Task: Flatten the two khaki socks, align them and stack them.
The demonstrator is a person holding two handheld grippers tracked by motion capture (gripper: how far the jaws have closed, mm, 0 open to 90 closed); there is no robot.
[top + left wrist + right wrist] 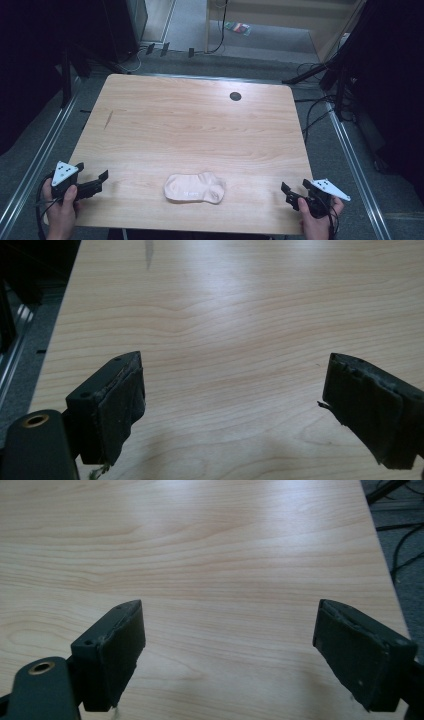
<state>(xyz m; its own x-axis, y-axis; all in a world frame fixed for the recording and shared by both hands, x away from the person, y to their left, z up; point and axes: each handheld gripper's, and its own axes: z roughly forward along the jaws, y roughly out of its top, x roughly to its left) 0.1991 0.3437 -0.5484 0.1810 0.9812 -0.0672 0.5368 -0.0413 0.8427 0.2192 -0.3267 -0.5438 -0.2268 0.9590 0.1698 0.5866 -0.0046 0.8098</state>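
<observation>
One pale pink sock point(195, 188) is lying flat near the front edge of the wooden table point(190, 125), midway between two grippers and touching neither. The left gripper point(98, 182) is hovering near the table's front left corner and the right gripper point(290, 193) near the front right corner, each well apart from the sock, each with its jaws spread wide and gripping nothing, as both gripper views are showing bare wood between the pads. One small dark round hole point(235, 96) is sitting toward the far edge, and nothing is lying between either gripper and the sock.
</observation>
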